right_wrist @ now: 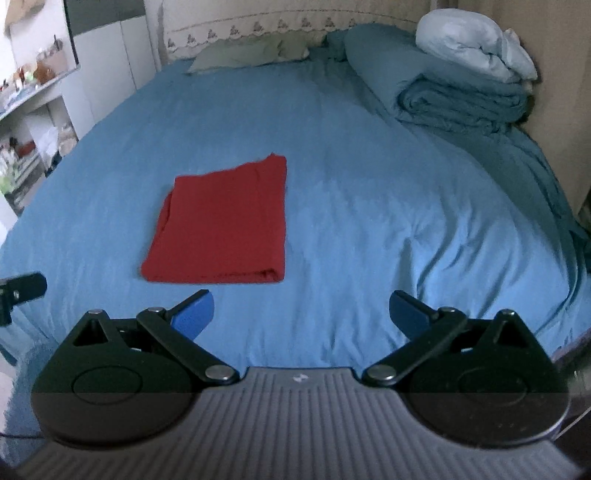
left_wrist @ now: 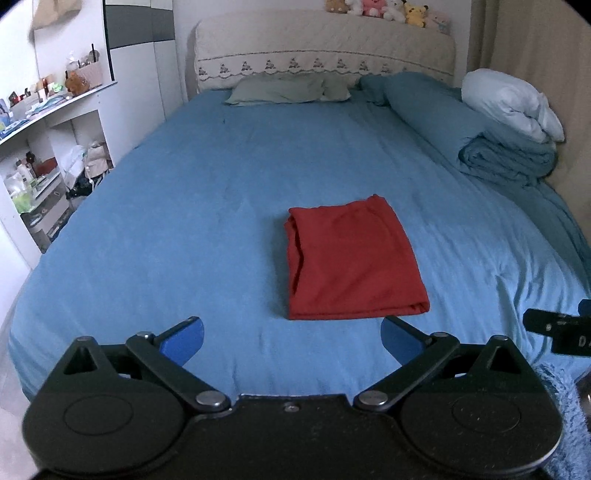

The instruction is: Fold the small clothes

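A red garment [left_wrist: 351,258] lies folded into a neat rectangle on the blue bedsheet [left_wrist: 184,206]; in the right wrist view the same red garment [right_wrist: 225,225] sits left of centre. My left gripper [left_wrist: 291,341] is open, its blue pads spread wide just short of the garment's near edge, holding nothing. My right gripper [right_wrist: 301,314] is open too, empty, hovering over bare sheet to the right of the garment's near corner. The right gripper's black body [left_wrist: 557,332] shows at the left wrist view's right edge.
A rolled blue duvet [left_wrist: 491,147] with a white pillow [left_wrist: 513,107] lies at the bed's far right by a curtain. A grey-green pillow [left_wrist: 284,90] rests at the headboard, plush toys [left_wrist: 388,9] above. White shelves [left_wrist: 48,166] with clutter stand left of the bed.
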Available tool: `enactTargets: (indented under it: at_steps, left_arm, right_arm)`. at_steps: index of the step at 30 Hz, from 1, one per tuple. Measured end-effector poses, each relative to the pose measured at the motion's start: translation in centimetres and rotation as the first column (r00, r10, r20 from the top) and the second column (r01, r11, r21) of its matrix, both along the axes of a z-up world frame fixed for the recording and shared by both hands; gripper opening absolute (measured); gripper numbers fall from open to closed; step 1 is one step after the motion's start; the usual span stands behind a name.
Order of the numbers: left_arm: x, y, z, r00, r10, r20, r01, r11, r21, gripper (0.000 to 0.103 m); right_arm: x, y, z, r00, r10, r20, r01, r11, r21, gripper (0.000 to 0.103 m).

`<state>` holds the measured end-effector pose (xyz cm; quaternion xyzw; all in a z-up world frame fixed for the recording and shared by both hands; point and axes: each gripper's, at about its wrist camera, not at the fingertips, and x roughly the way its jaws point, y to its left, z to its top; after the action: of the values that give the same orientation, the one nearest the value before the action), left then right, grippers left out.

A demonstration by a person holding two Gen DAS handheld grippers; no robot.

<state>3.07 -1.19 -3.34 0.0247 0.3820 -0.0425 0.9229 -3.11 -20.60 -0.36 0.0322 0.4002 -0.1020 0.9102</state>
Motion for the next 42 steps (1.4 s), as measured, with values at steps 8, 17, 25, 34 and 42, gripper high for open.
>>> enactTargets:
  at_steps: [8,17,25,34,42]
  left_arm:
    - [-0.5,0.2,0.3,1.0,-0.005,0.028,0.005,1.0,0.004,0.103]
    - [-0.9,0.3,0.6,0.999,0.004,0.042,-0.004,1.0,-0.003,0.103]
    - [-1.1,0.3,0.7,0.999,-0.003,0.042,0.002,1.0,0.004,0.103]
    - [-0.9,0.6,0.9,0.999,-0.003,0.042,0.003,1.0,0.005,0.103]
    - [-0.9,0.8,1.1,0.999,-0.01,0.044,0.009,1.0,0.005,0.103]
  right_arm:
    - [-0.2,0.5,-0.3,1.0,0.001,0.009,-0.001,1.0,-0.019,0.103]
    - [-0.4,0.6,0.1,1.0,0.005,0.019,-0.004,1.0,-0.01,0.103]
    - [-0.5,0.4,0.3,1.0,0.008,0.023,-0.008,1.0,-0.006,0.103]
    - [-0.5,0.4,0.4,1.0,0.007,0.024,-0.007,1.0,-0.006,0.103]
    - [-0.5,0.7,0.4,1.0,0.001,0.027,-0.001,1.0,-0.007,0.103]
